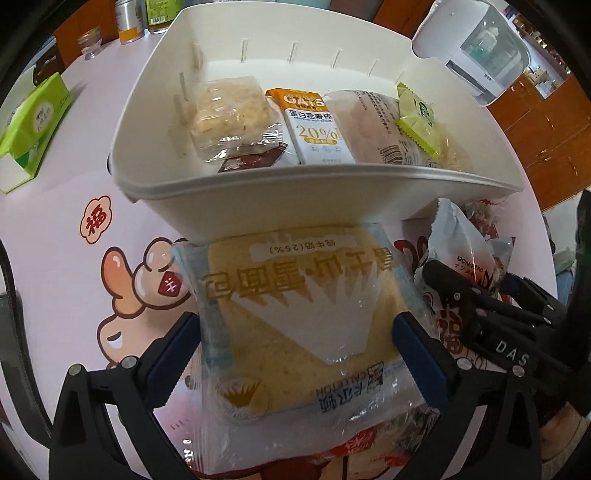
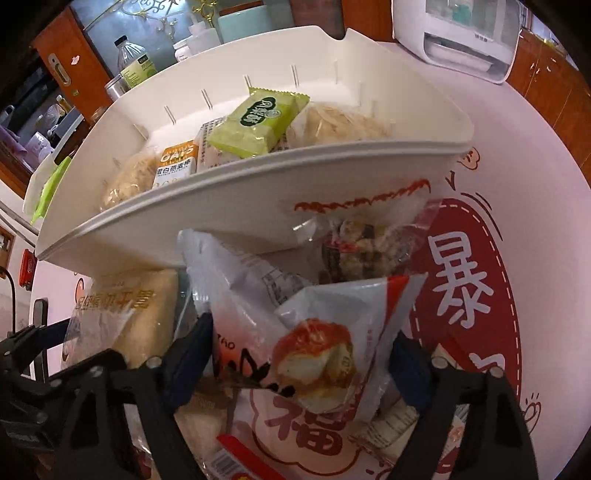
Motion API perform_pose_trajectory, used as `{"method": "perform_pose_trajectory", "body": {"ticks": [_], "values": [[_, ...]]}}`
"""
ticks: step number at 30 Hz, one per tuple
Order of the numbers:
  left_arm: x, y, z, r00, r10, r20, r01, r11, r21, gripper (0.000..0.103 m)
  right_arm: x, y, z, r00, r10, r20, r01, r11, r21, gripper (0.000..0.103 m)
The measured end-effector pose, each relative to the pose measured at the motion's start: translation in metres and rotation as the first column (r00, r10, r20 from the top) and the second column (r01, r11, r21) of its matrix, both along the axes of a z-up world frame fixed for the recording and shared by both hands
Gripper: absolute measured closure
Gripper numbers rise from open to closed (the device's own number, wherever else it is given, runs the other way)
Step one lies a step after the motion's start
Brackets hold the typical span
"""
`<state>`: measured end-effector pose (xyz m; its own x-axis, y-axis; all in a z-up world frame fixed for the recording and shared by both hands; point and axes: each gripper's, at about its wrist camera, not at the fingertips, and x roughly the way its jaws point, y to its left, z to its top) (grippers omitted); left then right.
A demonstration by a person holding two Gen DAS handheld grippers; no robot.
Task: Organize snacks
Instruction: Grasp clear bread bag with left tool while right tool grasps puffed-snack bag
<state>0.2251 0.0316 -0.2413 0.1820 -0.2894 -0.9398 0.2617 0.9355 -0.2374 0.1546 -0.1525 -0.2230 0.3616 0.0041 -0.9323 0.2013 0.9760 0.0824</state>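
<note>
A white bin [image 1: 258,192] stands on the table and holds several snacks: a clear-wrapped pastry [image 1: 229,114], an oat bar [image 1: 314,125], a pale bread pack [image 1: 369,125] and a green packet [image 1: 421,118]. My left gripper [image 1: 295,347] is shut on a clear-wrapped yellow bread [image 1: 295,306] just in front of the bin. My right gripper [image 2: 301,354] is shut on a white snack bag with a red print [image 2: 325,354], also in front of the bin [image 2: 221,206]. The green packet [image 2: 258,125] lies on top in the bin.
Loose snack packets [image 2: 362,247] lie against the bin's front wall. A green tissue box [image 1: 33,125] sits at the left. A white appliance [image 1: 484,48] stands behind the bin. Jars and bottles [image 1: 129,18] line the back. The tablecloth [image 2: 517,147] is pink with red prints.
</note>
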Motion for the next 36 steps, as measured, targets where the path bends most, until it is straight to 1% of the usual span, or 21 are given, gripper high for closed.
{"method": "perform_pose_trajectory", "body": {"ticks": [2, 3, 4, 5, 6, 7, 8, 9, 10, 11, 13, 16, 19, 23, 27, 30, 36], "values": [[0.000, -0.008, -0.001, 1.000, -0.021, 0.009, 0.021, 1.000, 0.018, 0.001, -0.001, 0.007, 0.002, 1.000, 0.020, 0.006, -0.020, 0.999, -0.026, 0.031], [-0.001, -0.010, -0.002, 0.999, -0.032, 0.011, 0.031, 0.999, 0.019, 0.004, 0.000, 0.010, 0.003, 1.000, 0.028, 0.005, -0.028, 0.999, -0.036, 0.032], [-0.002, -0.013, -0.001, 0.999, -0.045, 0.012, 0.045, 0.999, 0.010, 0.012, 0.000, 0.013, 0.004, 0.999, 0.037, 0.003, -0.037, 0.998, -0.048, 0.034], [-0.004, -0.018, 0.002, 0.998, -0.051, 0.024, 0.051, 0.999, 0.012, 0.023, -0.001, 0.015, 0.005, 0.999, 0.040, 0.003, -0.040, 0.997, -0.060, 0.034], [-0.005, -0.021, 0.005, 0.998, -0.051, 0.040, 0.051, 0.999, 0.016, 0.031, -0.002, 0.017, 0.006, 0.999, 0.044, 0.000, -0.044, 0.996, -0.073, 0.034], [-0.006, -0.022, 0.010, 0.997, -0.049, 0.061, 0.049, 0.999, 0.009, 0.049, -0.003, 0.018, 0.007, 0.999, 0.050, -0.001, -0.050, 0.995, -0.081, 0.035], [-0.006, -0.021, 0.012, 0.997, -0.046, 0.063, 0.047, 0.999, -0.001, 0.060, -0.006, 0.018, 0.008, 0.999, 0.055, 0.002, -0.054, 0.995, -0.090, 0.036], [-0.006, -0.020, 0.015, 0.997, -0.043, 0.069, 0.044, 0.999, -0.010, 0.065, -0.010, 0.019, 0.009, 0.998, 0.055, 0.008, -0.054, 0.992, -0.114, 0.036], [-0.007, -0.018, 0.018, 0.996, -0.040, 0.078, 0.042, 0.999, -0.018, 0.073, -0.012, 0.019, 0.011, 0.998, 0.058, 0.012, -0.057, 0.990, -0.126, 0.037], [-0.008, -0.016, 0.021, 0.996, -0.038, 0.085, 0.041, 0.999, -0.024, 0.079, -0.016, 0.018, 0.012, 0.998, 0.061, 0.015, -0.058, 0.990, -0.130, 0.039], [-0.012, -0.014, 0.027, 0.994, -0.048, 0.100, 0.050, 0.999, -0.021, 0.084, -0.022, 0.015, 0.015, 0.998, 0.059, 0.022, -0.056, 0.991, -0.118, 0.041], [-0.020, -0.014, 0.040, 0.991, -0.038, 0.132, 0.041, 0.999, -0.023, 0.089, -0.035, 0.012, 0.023, 0.997, 0.061, 0.051, -0.056, 0.994, -0.095, 0.042], [-0.031, 0.001, 0.058, 0.985, -0.037, 0.167, 0.043, 0.999, -0.032, 0.092, -0.043, 0.015, 0.036, 0.994, 0.070, 0.085, -0.062, 0.993, -0.098, 0.042], [-0.053, 0.013, 0.091, 0.964, -0.065, 0.258, 0.070, 0.997, -0.011, 0.093, -0.052, 0.017, 0.061, 0.985, 0.085, 0.148, -0.073, 0.994, -0.088, 0.042], [-0.064, 0.016, 0.123, 0.947, -0.059, 0.316, 0.067, 0.998, -0.012, 0.093, -0.060, 0.023, 0.084, 0.975, 0.114, 0.193, -0.095, 0.990, -0.101, 0.042], [-0.069, 0.017, 0.150, 0.927, -0.052, 0.372, 0.059, 0.998, -0.007, 0.093, -0.064, 0.027, 0.100, 0.966, 0.137, 0.219, -0.114, 0.987, -0.114, 0.042], [-0.066, 0.016, 0.202, 0.876, -0.036, 0.481, 0.032, 0.999, 0.015, 0.093, -0.059, 0.027, 0.140, 0.947, 0.174, 0.271, -0.137, 0.979, -0.152, 0.042]]}}
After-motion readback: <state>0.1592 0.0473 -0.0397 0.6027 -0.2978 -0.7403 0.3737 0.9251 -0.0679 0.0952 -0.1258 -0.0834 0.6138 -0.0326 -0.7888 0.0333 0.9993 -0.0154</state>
